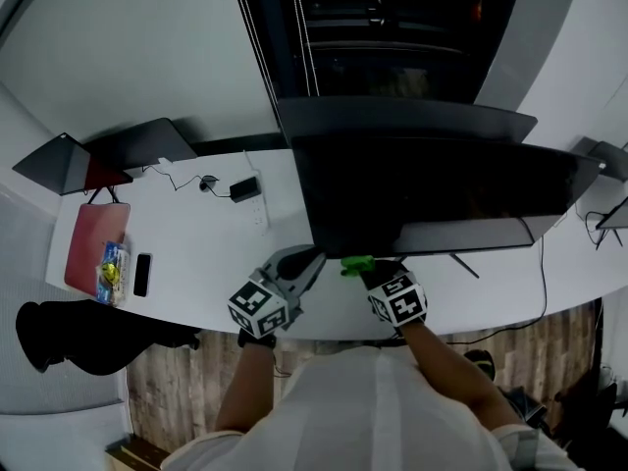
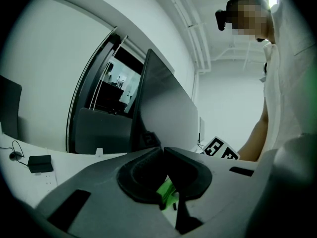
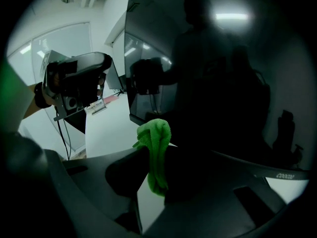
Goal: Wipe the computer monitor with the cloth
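- Monitor [image 1: 432, 189] stands dark on the white desk [image 1: 196, 253], at twelve to two o'clock from the person.
- Green cloth [image 1: 356, 263] is clenched in the right gripper [image 1: 365, 269], just under the screen's lower left corner; I cannot tell whether it touches the glass.
- Left gripper [image 1: 312, 259], at nine o'clock of the cloth, has its jaws pressed together on nothing I can make out.
- Wiping looks barely begun. Next, the cloth needs lifting onto the glass and sweeping toward three o'clock.
- Phone [image 1: 142, 274], red folder [image 1: 98, 232] and laptop [image 1: 69, 162] lie well off at nine o'clock; only the monitor's stand [image 1: 461, 234] crowds the lower edge.
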Demonstrator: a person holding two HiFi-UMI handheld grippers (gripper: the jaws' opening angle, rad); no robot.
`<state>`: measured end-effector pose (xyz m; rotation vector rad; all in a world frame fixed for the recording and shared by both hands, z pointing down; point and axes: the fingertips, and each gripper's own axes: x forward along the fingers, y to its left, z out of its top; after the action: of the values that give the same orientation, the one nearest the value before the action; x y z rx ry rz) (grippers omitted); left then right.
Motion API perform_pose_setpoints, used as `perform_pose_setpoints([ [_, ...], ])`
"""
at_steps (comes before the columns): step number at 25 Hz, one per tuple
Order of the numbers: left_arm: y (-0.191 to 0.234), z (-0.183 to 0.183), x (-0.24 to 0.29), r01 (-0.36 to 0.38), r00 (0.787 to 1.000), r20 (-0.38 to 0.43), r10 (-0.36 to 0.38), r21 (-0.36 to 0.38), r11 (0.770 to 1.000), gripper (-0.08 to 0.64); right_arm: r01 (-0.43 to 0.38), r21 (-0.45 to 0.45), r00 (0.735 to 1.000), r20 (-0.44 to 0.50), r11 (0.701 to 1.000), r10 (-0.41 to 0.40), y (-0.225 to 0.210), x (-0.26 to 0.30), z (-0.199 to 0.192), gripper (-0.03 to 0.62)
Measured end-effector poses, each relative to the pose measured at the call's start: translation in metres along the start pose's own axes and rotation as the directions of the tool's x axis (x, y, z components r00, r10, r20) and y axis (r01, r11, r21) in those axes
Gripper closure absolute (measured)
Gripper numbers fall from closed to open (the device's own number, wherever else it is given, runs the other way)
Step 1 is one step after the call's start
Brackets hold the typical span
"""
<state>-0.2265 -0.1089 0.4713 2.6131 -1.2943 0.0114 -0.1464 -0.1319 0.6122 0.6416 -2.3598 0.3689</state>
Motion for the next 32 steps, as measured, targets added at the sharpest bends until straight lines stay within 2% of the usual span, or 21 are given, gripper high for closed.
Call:
perform_pose_setpoints([
  [3,-0.006,0.001,0.009,0.004,1.000,-0.001,-0.004,0.001,1.000,0.525,0.006,0.054,1.000,0.003,0.999,-0.007,-0.012,-0.006,-0.007,0.523],
  [13,-0.028,0.000,0.044,0.034,0.999,-0.011,-0.034,0.004,0.999,0.525,0.028,0.123,1.000,0.005,0.992,-0.029,-0.045,-0.025,-0.025,0.523],
  [32,-0.072,-0.001,0.107,0.101,0.995,-0.027,-0.101,0.017,0.995,0.525,0.072,0.211,0.997,0.016,0.975,-0.077,-0.110,-0.068,-0.056,0.523],
])
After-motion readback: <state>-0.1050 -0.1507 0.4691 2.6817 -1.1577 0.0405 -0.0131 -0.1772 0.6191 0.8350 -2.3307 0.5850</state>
